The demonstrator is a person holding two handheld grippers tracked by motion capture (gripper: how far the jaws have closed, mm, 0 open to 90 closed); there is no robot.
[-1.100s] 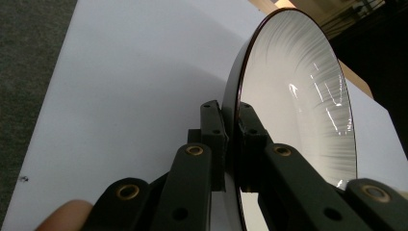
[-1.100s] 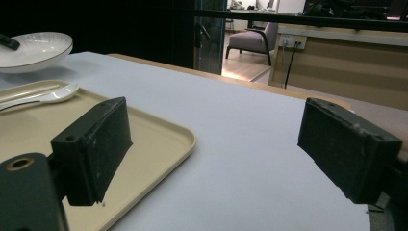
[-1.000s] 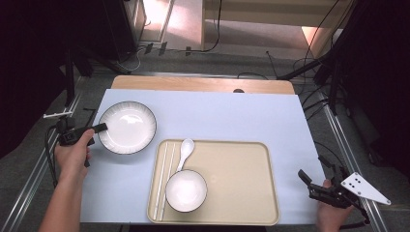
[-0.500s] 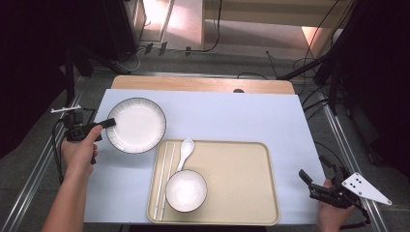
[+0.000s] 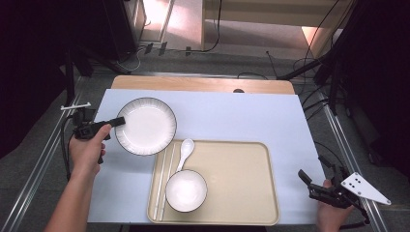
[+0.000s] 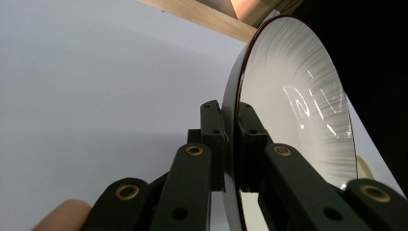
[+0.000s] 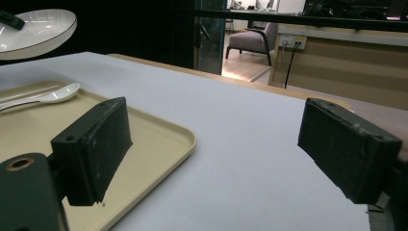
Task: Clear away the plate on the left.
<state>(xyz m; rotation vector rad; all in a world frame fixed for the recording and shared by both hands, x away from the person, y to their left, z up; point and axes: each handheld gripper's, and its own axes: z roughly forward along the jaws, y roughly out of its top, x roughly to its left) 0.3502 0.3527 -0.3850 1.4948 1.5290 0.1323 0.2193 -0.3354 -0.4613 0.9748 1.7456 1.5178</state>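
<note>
Plate (image 5: 146, 125), white and dark-rimmed, hung above the table's far left, pinched at its rim by our left gripper (image 5: 117, 122). Right gripper (image 5: 316, 186) waited open, near right. Next, we judged, came lowering it onto the tray (image 5: 241, 193).

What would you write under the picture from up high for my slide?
Left gripper lifts a white plate by its rim beside the tray; right gripper waits open.

The high view looks down and forward over the whole pale blue table (image 5: 232, 111). The left gripper view sits very close, edge-on to a round white ceramic plate with a dark rim (image 6: 293, 106), also seen from above near the table's left edge. The right gripper view looks low across the beige plastic tray (image 7: 159, 130) from the right edge.
</note>
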